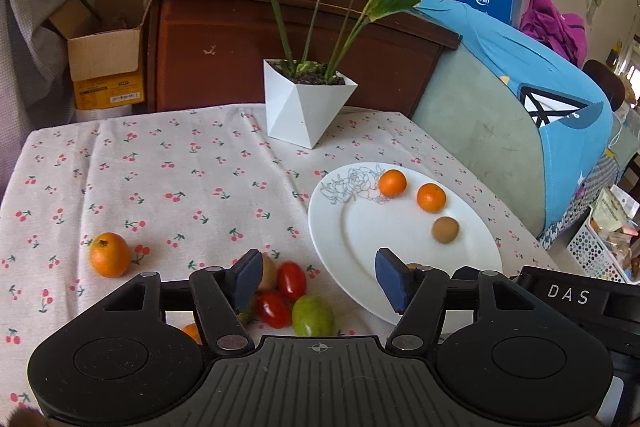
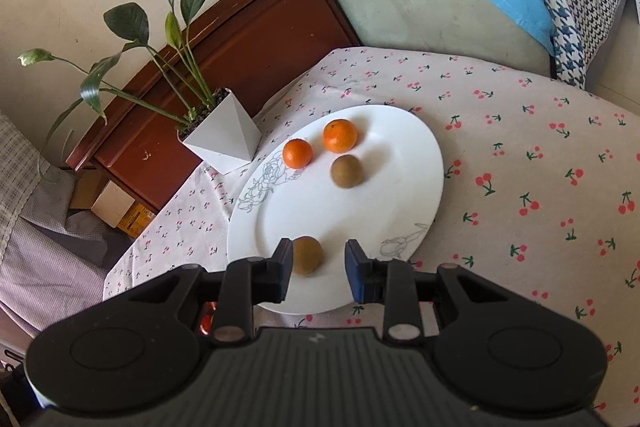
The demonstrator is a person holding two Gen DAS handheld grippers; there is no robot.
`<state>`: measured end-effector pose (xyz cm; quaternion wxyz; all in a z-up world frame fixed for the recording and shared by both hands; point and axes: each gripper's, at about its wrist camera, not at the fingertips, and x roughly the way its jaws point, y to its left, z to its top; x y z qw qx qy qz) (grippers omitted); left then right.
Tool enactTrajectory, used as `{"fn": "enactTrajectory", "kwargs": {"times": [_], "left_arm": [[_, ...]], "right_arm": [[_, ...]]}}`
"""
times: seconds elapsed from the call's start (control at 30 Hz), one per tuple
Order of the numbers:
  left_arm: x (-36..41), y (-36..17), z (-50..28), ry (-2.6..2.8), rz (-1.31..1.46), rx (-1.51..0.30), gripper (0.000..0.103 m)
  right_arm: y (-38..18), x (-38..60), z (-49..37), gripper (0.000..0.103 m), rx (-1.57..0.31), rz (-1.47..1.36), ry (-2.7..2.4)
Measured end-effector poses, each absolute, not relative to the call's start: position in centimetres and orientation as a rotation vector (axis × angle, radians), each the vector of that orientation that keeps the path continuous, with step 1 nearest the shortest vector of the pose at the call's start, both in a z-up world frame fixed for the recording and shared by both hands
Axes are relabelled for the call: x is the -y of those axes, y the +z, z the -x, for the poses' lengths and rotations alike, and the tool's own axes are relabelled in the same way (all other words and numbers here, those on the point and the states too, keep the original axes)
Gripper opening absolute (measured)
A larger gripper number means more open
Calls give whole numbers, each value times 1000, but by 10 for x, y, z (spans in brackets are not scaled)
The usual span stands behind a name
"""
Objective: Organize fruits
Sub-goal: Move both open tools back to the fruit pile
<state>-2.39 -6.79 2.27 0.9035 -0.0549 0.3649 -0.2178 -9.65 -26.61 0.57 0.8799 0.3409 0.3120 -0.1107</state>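
Note:
A white plate [image 1: 404, 227] [image 2: 404, 195] holds two small oranges [image 1: 392, 183] [image 2: 339, 135], a brown kiwi [image 1: 445, 229] [image 2: 346, 171] and a second kiwi [image 2: 307, 254] near its front rim. My right gripper [image 2: 316, 269] is open over the plate, its jaws on either side of that second kiwi without closing on it. My left gripper [image 1: 316, 277] is open and empty above a cluster on the cloth: two red cherry tomatoes [image 1: 291, 279], a green fruit [image 1: 312, 315] and a kiwi [image 1: 269, 271]. A larger orange [image 1: 109, 254] lies apart to the left.
A white angular plant pot [image 1: 306, 105] [image 2: 224, 135] stands behind the plate at the table's back edge. A wooden cabinet [image 1: 280, 47], a cardboard box [image 1: 106, 67] and a cushioned seat with blue cloth [image 1: 520, 99] surround the table.

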Motion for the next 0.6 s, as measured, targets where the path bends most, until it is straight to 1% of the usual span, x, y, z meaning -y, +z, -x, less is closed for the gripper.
{"fn": "enactTrajectory", "kwargs": {"times": [0.1, 0.43, 0.53, 0.6], "left_arm": [[56, 27, 26, -428, 123, -752, 68], [9, 34, 32, -342, 149, -739, 68], [-2, 32, 34, -316, 149, -748, 68], [-10, 30, 37, -299, 140, -756, 68]], "right_arm": [[7, 258, 96, 31, -656, -688, -204], [6, 231, 93, 33, -689, -622, -114], [4, 223, 93, 37, -703, -594, -90], [3, 219, 92, 38, -707, -585, -75]]}}
